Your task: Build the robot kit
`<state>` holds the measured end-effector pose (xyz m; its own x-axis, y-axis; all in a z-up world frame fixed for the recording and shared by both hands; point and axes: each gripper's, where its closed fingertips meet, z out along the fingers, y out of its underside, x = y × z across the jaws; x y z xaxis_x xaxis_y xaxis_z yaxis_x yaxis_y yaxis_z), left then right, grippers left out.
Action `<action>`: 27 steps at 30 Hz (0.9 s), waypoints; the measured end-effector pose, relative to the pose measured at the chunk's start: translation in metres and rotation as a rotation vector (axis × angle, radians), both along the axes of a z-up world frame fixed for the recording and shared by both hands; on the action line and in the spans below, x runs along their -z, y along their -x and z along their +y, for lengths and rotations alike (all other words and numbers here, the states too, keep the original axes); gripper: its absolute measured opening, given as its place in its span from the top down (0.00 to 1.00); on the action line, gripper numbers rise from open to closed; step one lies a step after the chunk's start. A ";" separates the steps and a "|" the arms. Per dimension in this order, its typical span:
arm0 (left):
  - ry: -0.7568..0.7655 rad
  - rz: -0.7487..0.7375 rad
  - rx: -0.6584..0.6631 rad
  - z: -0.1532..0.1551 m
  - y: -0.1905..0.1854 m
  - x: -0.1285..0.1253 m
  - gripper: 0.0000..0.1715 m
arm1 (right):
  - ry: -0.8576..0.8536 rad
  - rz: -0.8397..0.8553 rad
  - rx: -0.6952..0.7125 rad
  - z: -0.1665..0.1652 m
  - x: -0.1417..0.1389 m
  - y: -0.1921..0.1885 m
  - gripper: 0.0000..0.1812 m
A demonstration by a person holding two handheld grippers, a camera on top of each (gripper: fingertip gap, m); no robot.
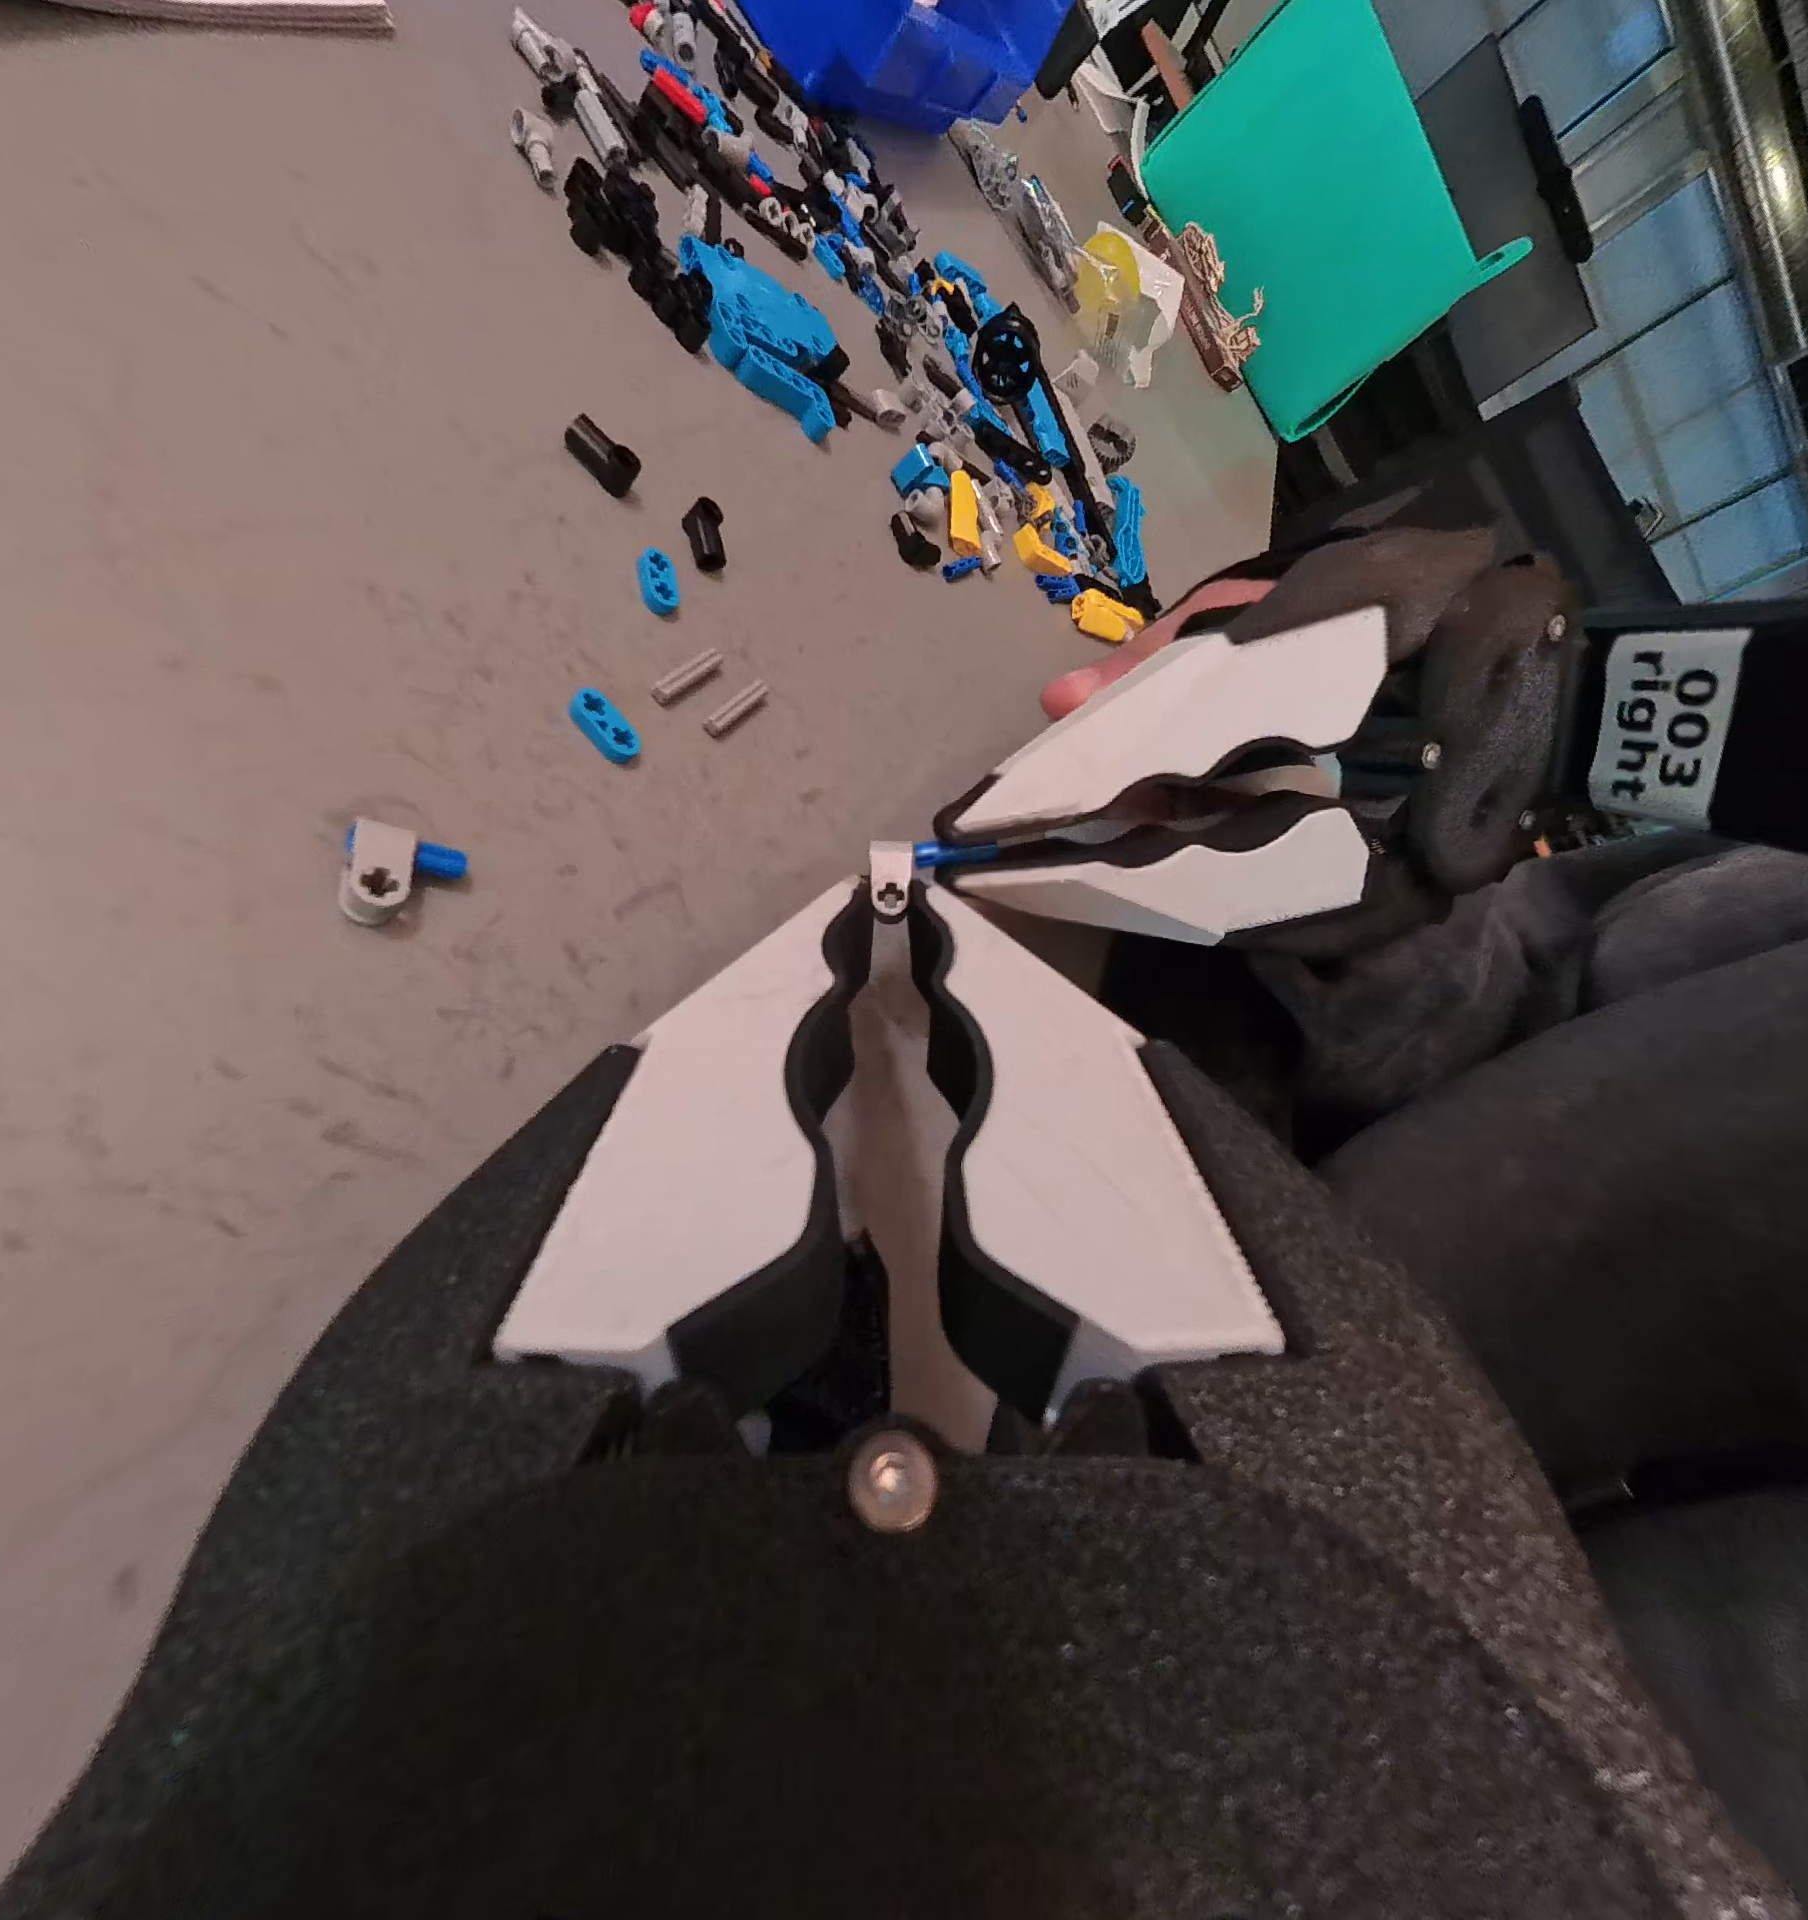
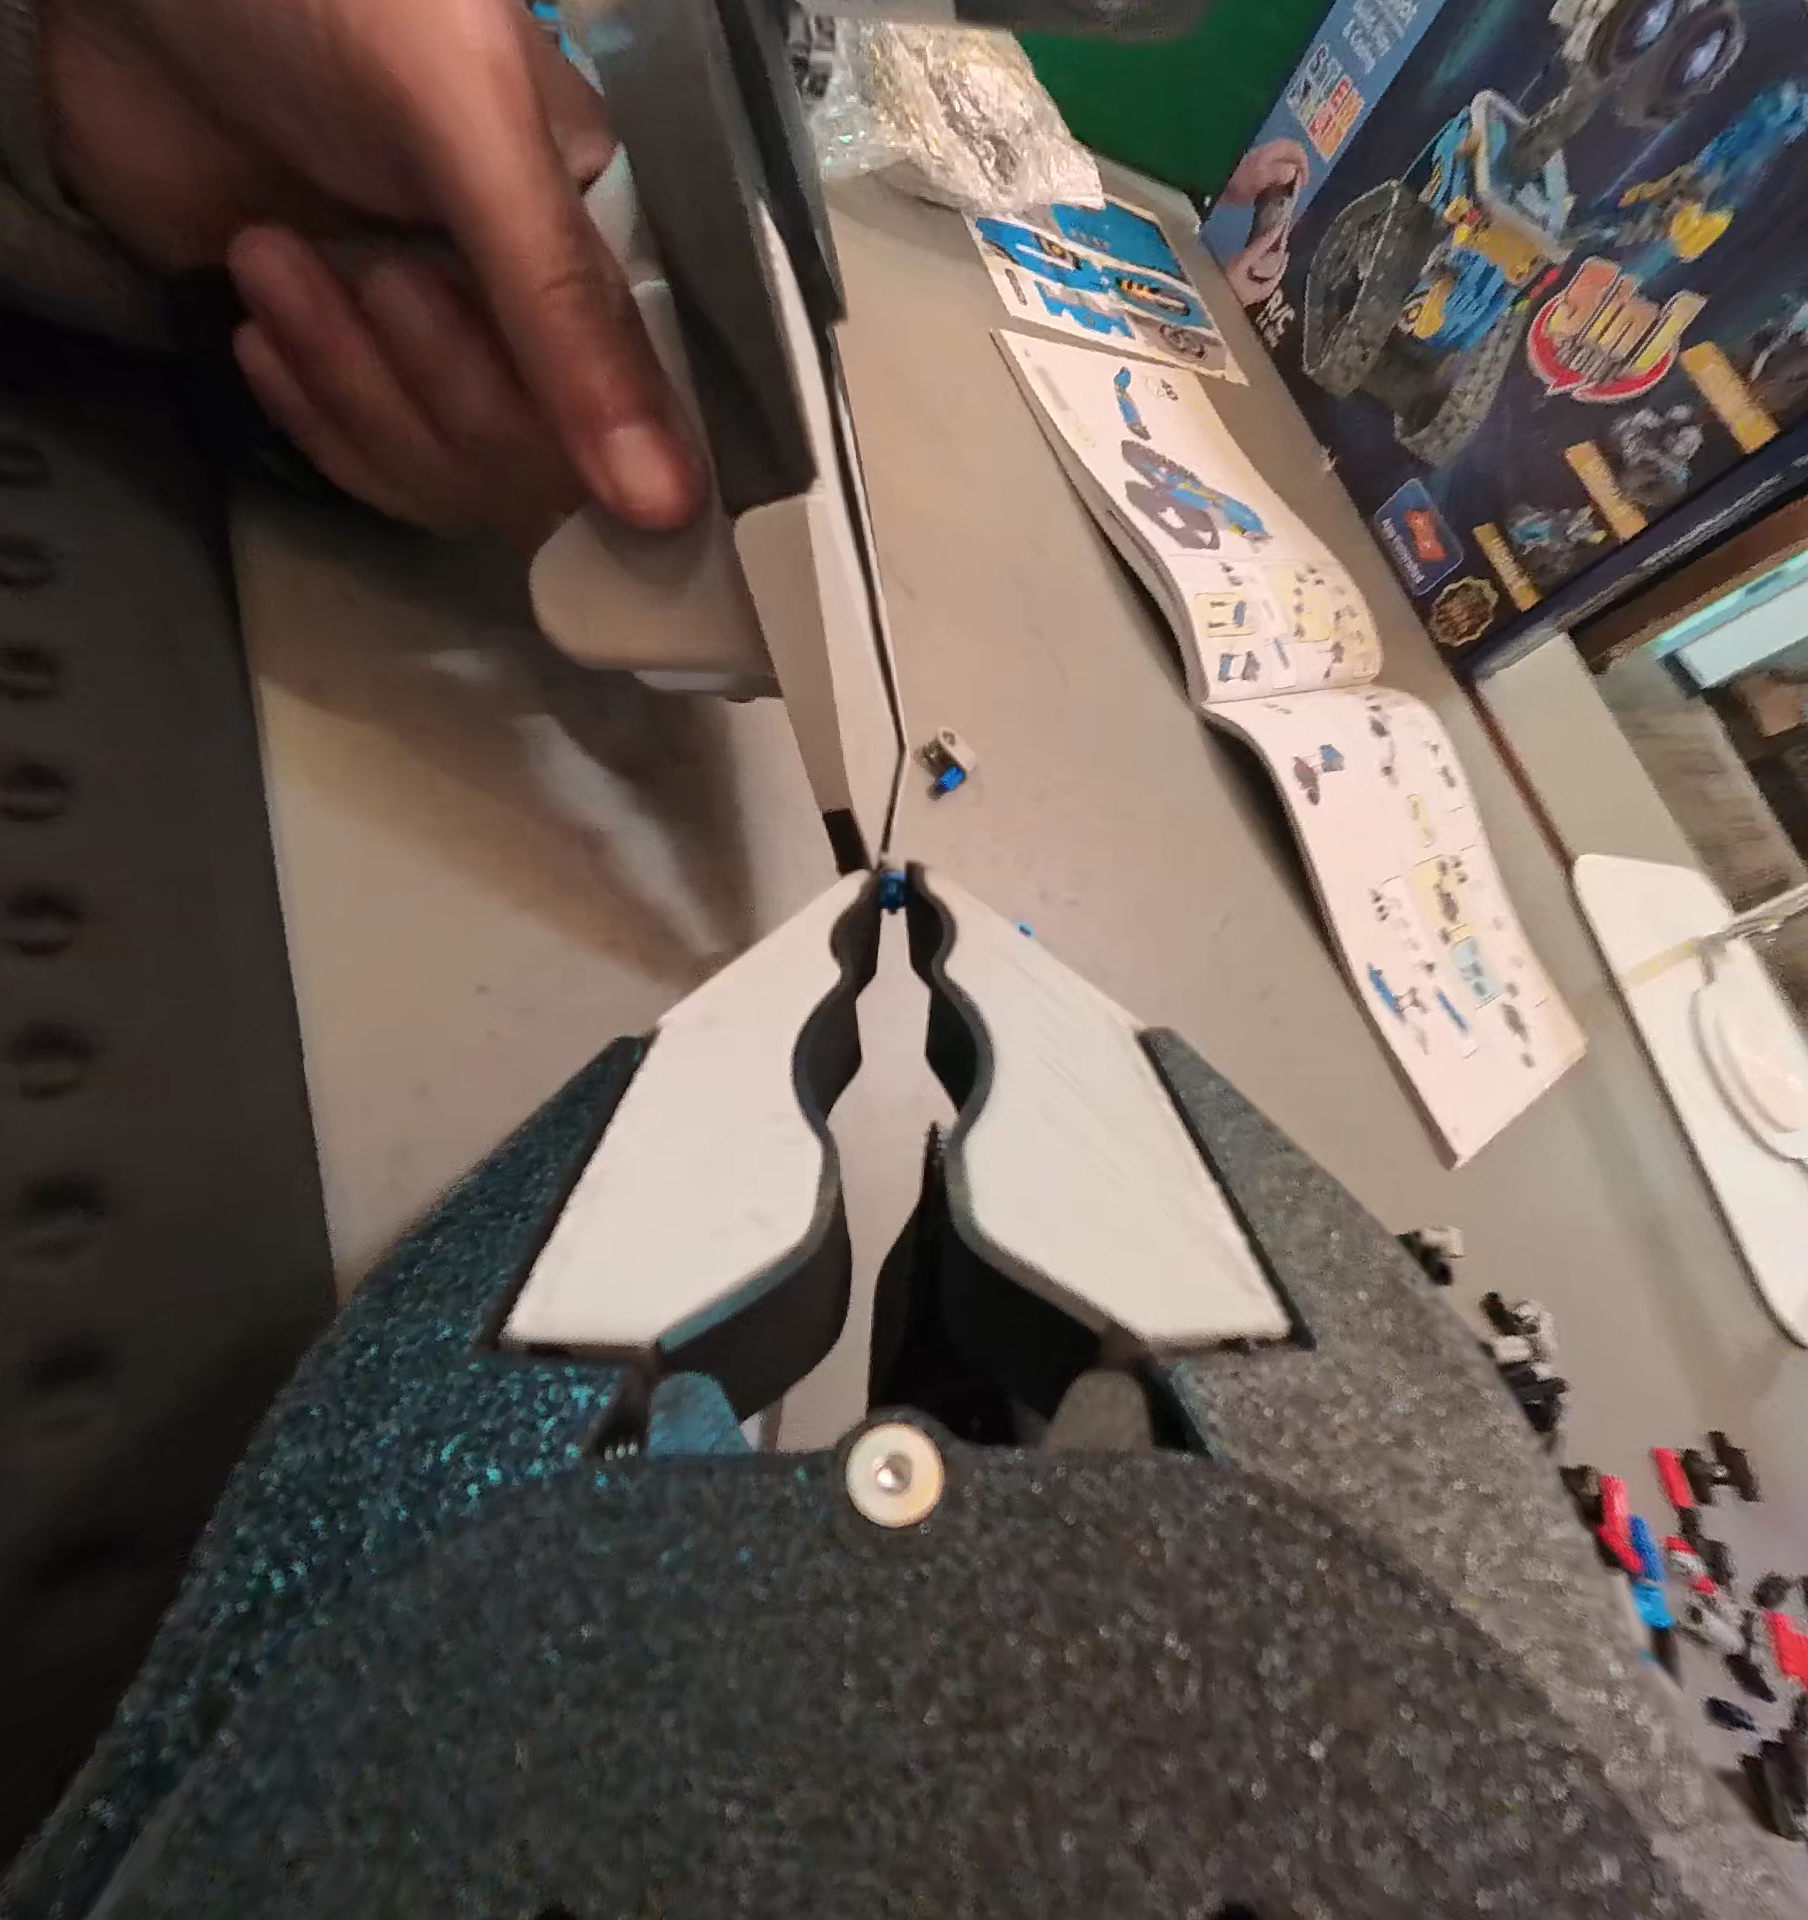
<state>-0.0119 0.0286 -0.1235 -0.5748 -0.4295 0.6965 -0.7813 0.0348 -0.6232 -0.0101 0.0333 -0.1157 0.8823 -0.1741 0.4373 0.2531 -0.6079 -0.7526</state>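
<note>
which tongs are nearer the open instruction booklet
Right. The right tongs, shut on a blue pin, sit beside the open instruction booklet on the grey table. The left tongs, gripping a grey connector, meet them tip to tip from the far side.

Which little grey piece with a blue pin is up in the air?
The grey connector pinched by the left gripper; the right gripper holds its blue pin. The other grey connector lies alone on the table.

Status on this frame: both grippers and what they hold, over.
Left gripper shut on grey connector. Right gripper shut on blue pin, its tip at the connector. Both above the table; nothing between.
</note>
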 end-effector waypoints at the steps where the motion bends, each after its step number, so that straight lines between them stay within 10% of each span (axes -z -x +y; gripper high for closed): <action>1: -0.006 0.000 0.002 0.000 0.000 0.001 0.97 | 0.000 -0.017 -0.006 0.001 -0.001 0.001 0.98; 27: -0.144 0.049 0.165 0.002 0.023 0.024 0.97 | 0.268 -0.367 -0.176 0.005 0.028 0.023 0.98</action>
